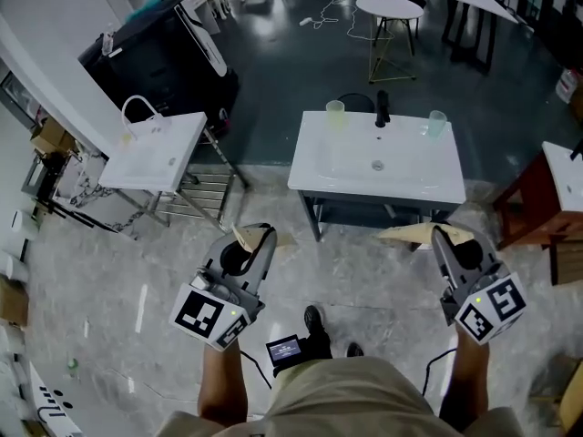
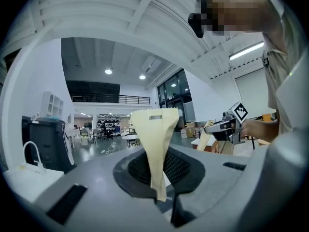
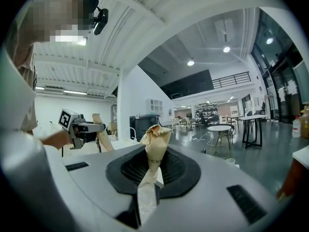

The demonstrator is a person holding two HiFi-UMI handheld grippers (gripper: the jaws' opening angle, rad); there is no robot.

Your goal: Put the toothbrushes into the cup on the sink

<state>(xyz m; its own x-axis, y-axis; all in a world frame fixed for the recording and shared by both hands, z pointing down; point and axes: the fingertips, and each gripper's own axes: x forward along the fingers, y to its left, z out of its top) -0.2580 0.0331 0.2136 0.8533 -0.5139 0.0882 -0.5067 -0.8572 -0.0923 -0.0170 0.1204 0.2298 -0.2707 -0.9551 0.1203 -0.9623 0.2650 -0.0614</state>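
Left gripper view: left gripper (image 2: 161,197), jaws narrow, clamped on the tail of a cream paper-wrapped toothbrush (image 2: 153,139), flared end forward. Likewise the right gripper (image 3: 146,190), pinching a second wrapped toothbrush (image 3: 153,146). Destination: sink (image 1: 401,188) ahead, with a green cup (image 1: 336,114) and a bluish cup (image 1: 437,123) on its back edge, either side of the faucet (image 1: 383,107). Hazards, judged: the thin paper grip may slip; a flared wrapper may catch a rim and topple a light cup. Clearance: open floor (image 1: 355,262) up to the sink front; brown furniture (image 1: 537,198) crowds its right corner.
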